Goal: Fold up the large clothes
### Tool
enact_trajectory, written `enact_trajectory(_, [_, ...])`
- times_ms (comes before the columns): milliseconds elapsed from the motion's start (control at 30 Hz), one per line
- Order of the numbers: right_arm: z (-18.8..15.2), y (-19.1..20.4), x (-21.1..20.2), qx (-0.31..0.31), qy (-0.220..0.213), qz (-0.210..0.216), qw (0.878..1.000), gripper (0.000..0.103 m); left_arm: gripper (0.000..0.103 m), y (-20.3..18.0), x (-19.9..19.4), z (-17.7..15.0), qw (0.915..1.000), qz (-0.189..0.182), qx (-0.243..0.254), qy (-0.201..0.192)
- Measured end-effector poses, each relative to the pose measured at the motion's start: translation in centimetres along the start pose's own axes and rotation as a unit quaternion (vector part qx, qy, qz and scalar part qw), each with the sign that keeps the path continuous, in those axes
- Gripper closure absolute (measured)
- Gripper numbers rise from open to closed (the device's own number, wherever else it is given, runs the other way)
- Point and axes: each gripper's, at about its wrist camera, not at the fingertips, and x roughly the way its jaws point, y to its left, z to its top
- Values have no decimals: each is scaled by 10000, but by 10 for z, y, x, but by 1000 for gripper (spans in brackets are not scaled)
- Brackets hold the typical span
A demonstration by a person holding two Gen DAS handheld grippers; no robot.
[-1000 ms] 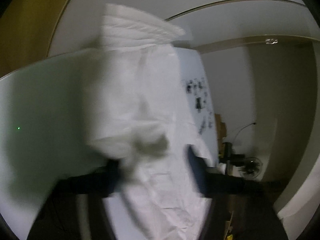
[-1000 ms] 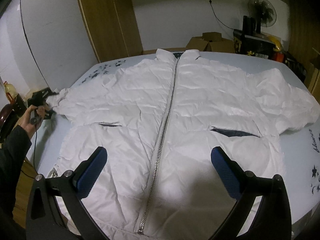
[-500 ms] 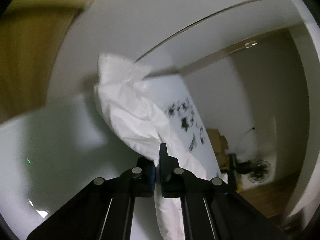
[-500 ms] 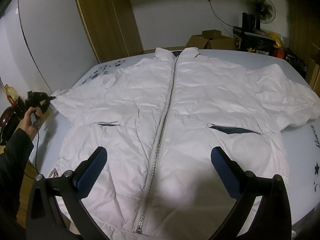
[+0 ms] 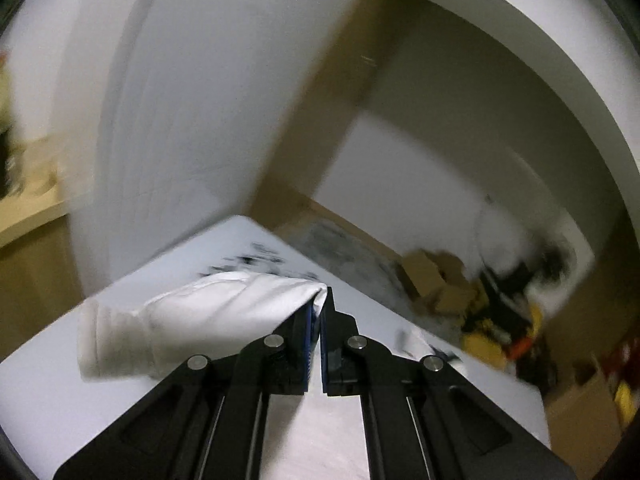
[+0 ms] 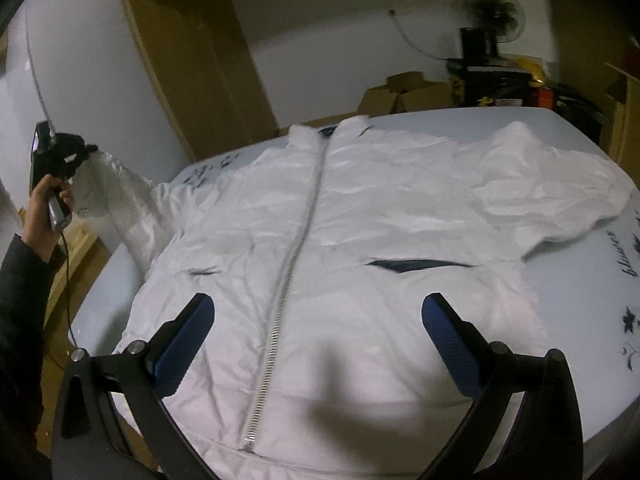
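the jacket lay flat on the bed, its zipper running from the near hem to the collar at the far edge. left of the jacket, off the bed's edge, the left gripper held the sleeve lifted clear of the bed. the right gripper hung over the jacket's near hem. behind the jacket, beyond the bed, boxes sat with a fan to their right.
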Motion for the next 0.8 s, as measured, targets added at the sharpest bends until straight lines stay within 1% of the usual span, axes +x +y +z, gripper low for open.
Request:
enact_trajectory(67, [-1,-15,-9,156,-91,-39,9998,0,102,-45,9,-15,9991,-171,294,235])
enact_trajectory(100, [-1,-23,-14,247,-137,-62,9996,0,102,-72,17,-32,9977,-266,501,380])
enact_trajectory(133, [-2,-31,-18,332,-190,-99,9992,0,102,-86,22,-41,9965,-310,614,473])
enact_trajectory(167, [-3,-38,-22,407,-241,-132,9988,0,102,-107,33,-59,9941,-435,734,663])
enact_trajectory(200, [-4,-43,-26,471,-280,-160,9984,0,102,-127,44,-81,9909,-555,861,871])
enact_trajectory(267, [-5,-55,-33,601,-354,-211,9973,0,102,-155,63,-126,9837,-690,1084,1257])
enact_trajectory(333, [-6,-66,-38,707,-410,-266,9963,0,102,-186,79,-187,9722,-788,1367,1728])
enact_trajectory(400, [-5,-74,-43,784,-455,-308,9954,0,102,-196,100,-234,9611,-762,1599,2122])
enact_trajectory(433, [-5,-77,-44,807,-473,-330,9951,0,102,-195,112,-260,9543,-735,1610,2409])
enact_trajectory(500, [-5,-80,-48,832,-508,-374,9945,0,102,-188,127,-286,9464,-632,1591,2739])
enact_trajectory(533, [-4,-82,-49,848,-520,-396,9943,0,101,-184,131,-300,9430,-570,1634,2842])
enact_trajectory(567, [-4,-84,-49,859,-524,-408,9941,0,101,-180,133,-311,9404,-494,1767,2864])
enact_trajectory(633, [-4,-88,-48,880,-495,-444,9939,0,101,-178,129,-317,9425,-556,1933,2670])
enact_trajectory(733, [-1,-91,-39,966,-362,-446,9937,0,100,-177,131,-316,9409,-628,1975,2680])
enact_trajectory(800, [1,-91,-37,1043,-331,-397,9932,0,99,-174,126,-319,9381,-674,2045,2712])
